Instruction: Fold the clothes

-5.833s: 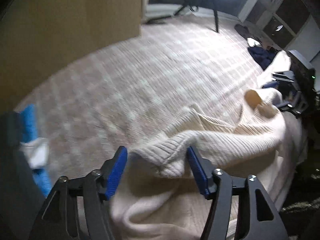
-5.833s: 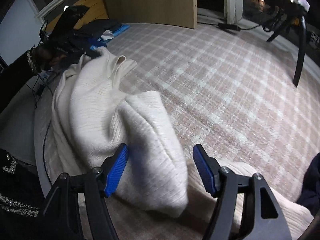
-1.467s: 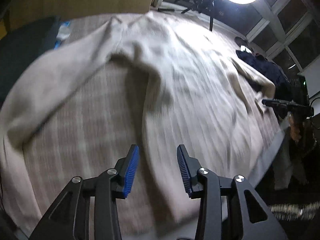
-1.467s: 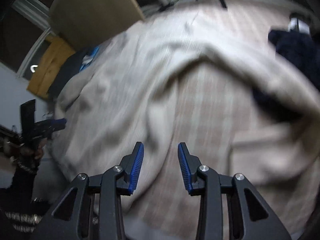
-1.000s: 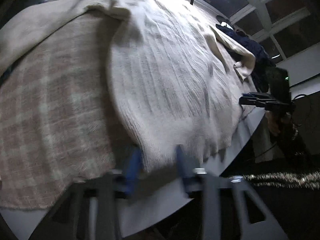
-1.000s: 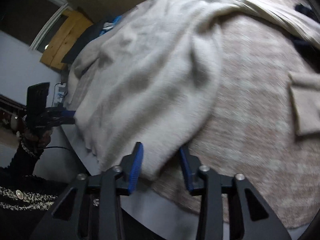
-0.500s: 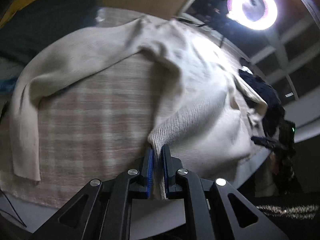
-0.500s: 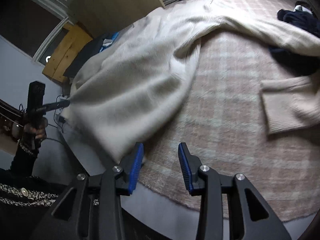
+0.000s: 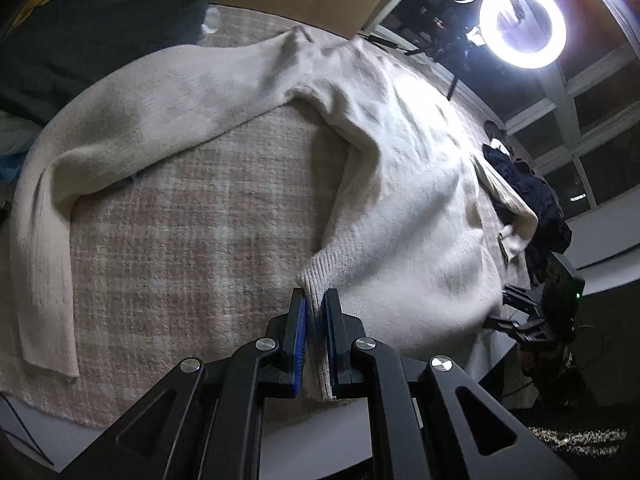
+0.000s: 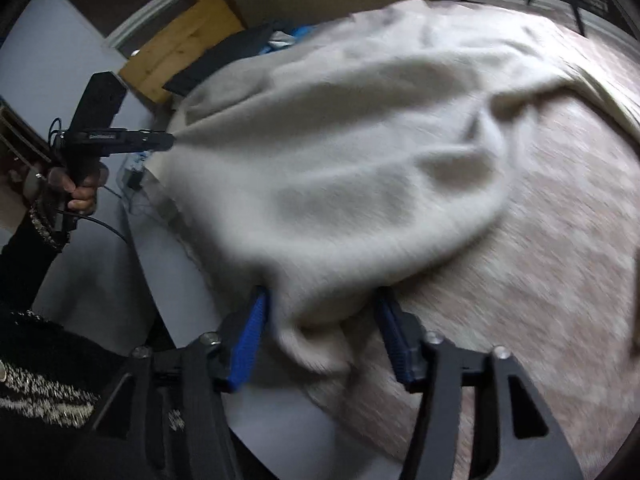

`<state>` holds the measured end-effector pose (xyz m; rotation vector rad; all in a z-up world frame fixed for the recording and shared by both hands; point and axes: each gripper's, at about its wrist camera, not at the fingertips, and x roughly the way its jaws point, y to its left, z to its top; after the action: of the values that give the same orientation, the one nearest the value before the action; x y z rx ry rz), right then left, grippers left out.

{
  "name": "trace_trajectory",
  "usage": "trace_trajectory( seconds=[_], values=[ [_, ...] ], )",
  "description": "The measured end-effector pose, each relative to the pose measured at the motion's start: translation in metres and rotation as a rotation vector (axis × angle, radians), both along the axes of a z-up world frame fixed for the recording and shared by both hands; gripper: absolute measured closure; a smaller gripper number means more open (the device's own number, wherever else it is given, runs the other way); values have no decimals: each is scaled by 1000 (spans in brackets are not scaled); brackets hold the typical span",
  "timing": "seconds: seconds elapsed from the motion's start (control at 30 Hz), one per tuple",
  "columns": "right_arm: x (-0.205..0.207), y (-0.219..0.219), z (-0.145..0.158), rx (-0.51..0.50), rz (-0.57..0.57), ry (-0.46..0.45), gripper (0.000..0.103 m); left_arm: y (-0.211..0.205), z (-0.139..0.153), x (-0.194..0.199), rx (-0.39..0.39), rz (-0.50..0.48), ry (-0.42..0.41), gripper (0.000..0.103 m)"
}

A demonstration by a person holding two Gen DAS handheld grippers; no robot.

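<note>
A cream knit sweater (image 9: 400, 184) lies spread on a plaid cloth (image 9: 180, 240), one sleeve (image 9: 120, 132) stretched far to the left. My left gripper (image 9: 315, 308) is shut on the ribbed hem corner at the near table edge. In the right wrist view, the same sweater (image 10: 340, 160) is blurred, and its other hem corner sits between the blue pads of my right gripper (image 10: 320, 320), which is open wide around it. The left gripper (image 10: 160, 142) shows there at the far left, pulling its corner taut. The right gripper (image 9: 505, 308) appears small at the right edge.
A dark navy garment (image 9: 536, 196) lies at the far right of the table. A ring light (image 9: 522, 24) glares behind. Wooden boards (image 10: 184, 36) and dark items stand beyond the table. A hand (image 10: 80, 188) holds the left gripper off the table edge (image 10: 176, 280).
My right gripper has opened wider and moved onto the hem corner, which now lies between its fingers. The left gripper stays shut on its corner, and the hem is stretched between them.
</note>
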<state>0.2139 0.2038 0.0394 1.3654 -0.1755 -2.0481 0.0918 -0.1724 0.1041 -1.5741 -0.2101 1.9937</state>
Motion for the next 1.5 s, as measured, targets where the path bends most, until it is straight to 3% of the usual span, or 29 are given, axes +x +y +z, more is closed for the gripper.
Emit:
trace_trajectory(
  seconds=[0.03,0.23,0.3,0.4,0.5,0.57,0.7,0.83,1.0,1.13,1.3,1.37,1.4,1.43,1.5],
  values=[
    [-1,-1,2,-1,1,-2,95,2,4,3,7,-9,1,95],
    [20,46,67,-86,-65,62,96,24,41,40,39,-127,25,95],
    [21,57,72,-60,-83,48,95,37,37,54,34,-195,-6,94],
    [23,73,79,-22,-111,28,89,51,19,61,-35,-257,-47,94],
    [25,89,86,16,-138,7,81,46,13,44,-45,-213,-58,96],
    [24,100,92,37,-163,4,81,46,17,21,-70,-185,-10,96],
    [-25,127,104,75,-303,103,71,53,21,-41,-104,-107,73,85],
    [-101,166,94,144,-437,117,68,70,7,-100,-136,-32,104,81],
    [-190,192,47,228,-458,24,60,90,-10,-154,-208,25,141,79],
    [-235,197,18,282,-436,-11,52,95,-25,-171,-218,6,120,79],
    [-265,198,-2,282,-394,-66,46,115,-41,-159,-225,-60,106,79],
    [-264,192,2,239,-341,-65,73,119,-43,-156,-221,-67,95,79],
    [-264,189,4,217,-314,-64,98,119,-44,-155,-217,-66,91,79],
    [-263,185,7,207,-289,-57,99,119,-45,-154,-214,-63,89,79],
    [-257,172,25,292,-245,32,100,114,-41,-151,-215,-54,96,79]
  ],
)
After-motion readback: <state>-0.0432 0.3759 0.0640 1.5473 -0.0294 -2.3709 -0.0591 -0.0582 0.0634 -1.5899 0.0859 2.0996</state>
